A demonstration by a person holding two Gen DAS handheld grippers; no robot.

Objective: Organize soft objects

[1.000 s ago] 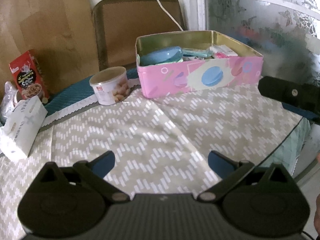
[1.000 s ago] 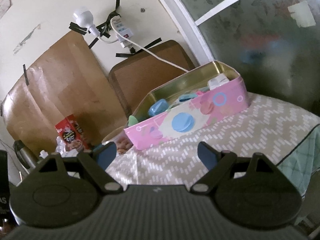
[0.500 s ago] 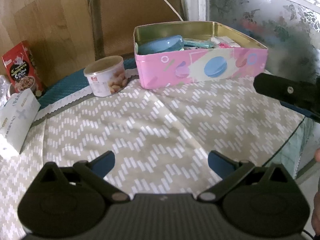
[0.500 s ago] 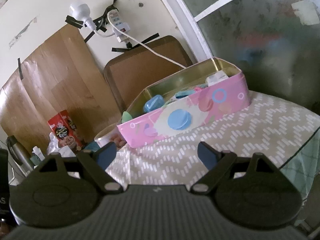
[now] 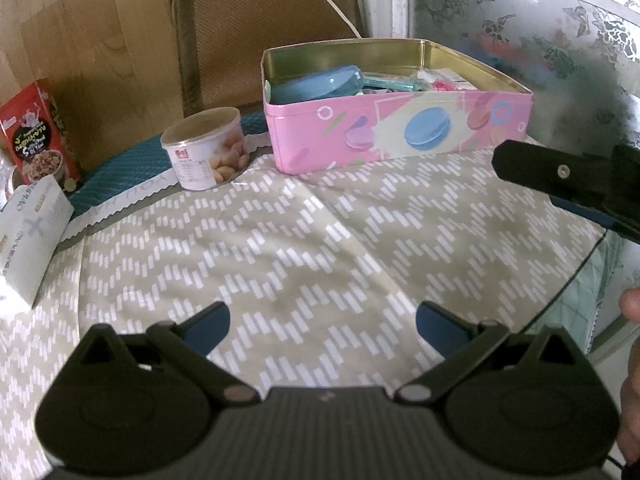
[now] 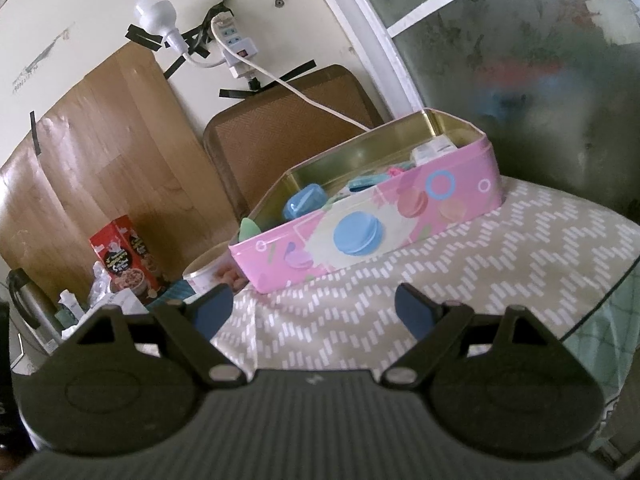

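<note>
A pink macaron-print tin stands open at the far side of the table, holding a blue case, teal and pink small items and a white packet. My left gripper hovers open over the chevron tablecloth, nothing between its fingers. My right gripper is open too, well short of the tin, with nothing between its fingers. One finger of the right gripper shows at the right edge of the left wrist view.
A nut tub sits left of the tin. A red snack box and a white paper bag stand at the far left. A brown chair back is behind. The table's edge curves on the right.
The left wrist view has tilted slightly, so the tin and tub sit a little lower and farther left. The right view has shifted slightly. Both grippers stay open.
</note>
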